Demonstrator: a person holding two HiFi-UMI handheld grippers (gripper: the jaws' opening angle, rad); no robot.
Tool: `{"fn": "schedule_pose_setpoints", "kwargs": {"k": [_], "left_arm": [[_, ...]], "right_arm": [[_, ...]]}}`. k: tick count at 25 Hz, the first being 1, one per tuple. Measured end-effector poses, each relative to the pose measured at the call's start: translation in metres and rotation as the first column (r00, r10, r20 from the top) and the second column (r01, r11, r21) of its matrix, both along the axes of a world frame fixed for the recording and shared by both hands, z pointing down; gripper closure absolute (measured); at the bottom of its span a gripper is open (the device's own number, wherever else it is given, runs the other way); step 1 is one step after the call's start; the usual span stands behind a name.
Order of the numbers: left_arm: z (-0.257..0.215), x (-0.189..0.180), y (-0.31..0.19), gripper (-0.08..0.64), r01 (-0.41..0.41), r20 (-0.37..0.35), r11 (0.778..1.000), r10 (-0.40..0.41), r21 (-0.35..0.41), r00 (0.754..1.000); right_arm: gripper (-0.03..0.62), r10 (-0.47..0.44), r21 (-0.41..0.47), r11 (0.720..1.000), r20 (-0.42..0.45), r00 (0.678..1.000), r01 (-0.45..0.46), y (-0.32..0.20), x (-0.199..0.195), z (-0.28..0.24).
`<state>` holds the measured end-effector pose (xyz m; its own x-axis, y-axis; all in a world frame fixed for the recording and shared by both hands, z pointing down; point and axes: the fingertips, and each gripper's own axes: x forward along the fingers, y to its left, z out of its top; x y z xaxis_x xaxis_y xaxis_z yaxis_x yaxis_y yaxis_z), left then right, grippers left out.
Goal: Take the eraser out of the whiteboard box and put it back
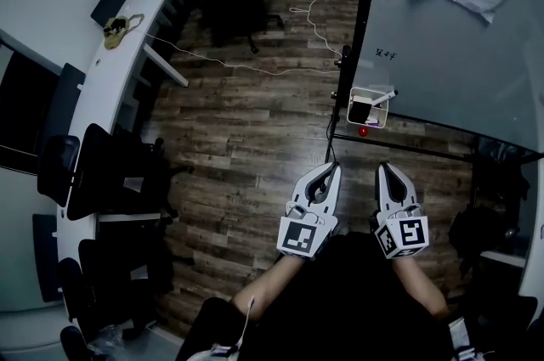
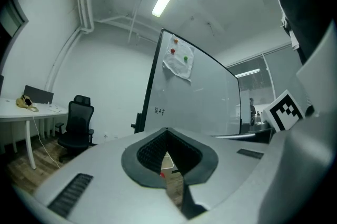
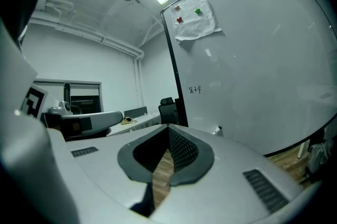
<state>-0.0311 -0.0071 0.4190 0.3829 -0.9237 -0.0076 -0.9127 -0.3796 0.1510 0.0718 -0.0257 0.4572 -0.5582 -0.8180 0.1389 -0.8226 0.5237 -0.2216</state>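
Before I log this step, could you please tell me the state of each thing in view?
left gripper: jaws shut, empty
right gripper: jaws shut, empty
whiteboard box: on the whiteboard, holding a marker too
eraser: inside the box, not gripped

My tongs, matched pair
left gripper [image 1: 331, 170] and right gripper [image 1: 387, 170]: pale grey shells, dark ribbed pads [image 2: 150, 151], black-and-white marker cube [image 1: 299, 236] on each

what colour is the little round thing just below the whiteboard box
Red. The round thing shows best in the head view.
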Motion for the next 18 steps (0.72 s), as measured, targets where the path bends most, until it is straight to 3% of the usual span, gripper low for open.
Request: {"fn": "schedule_pose_setpoints", "kwargs": {"k": [18], "left_arm": [[0.004,0.021,0.030,0.554,-0.020,0.010,1.000,0.020,-0.001,1.000]], "right_arm": [[0.578,-0.009,0.012,1.000,0.019,1.000,0.009,0.033,0.021,0.002]]}}
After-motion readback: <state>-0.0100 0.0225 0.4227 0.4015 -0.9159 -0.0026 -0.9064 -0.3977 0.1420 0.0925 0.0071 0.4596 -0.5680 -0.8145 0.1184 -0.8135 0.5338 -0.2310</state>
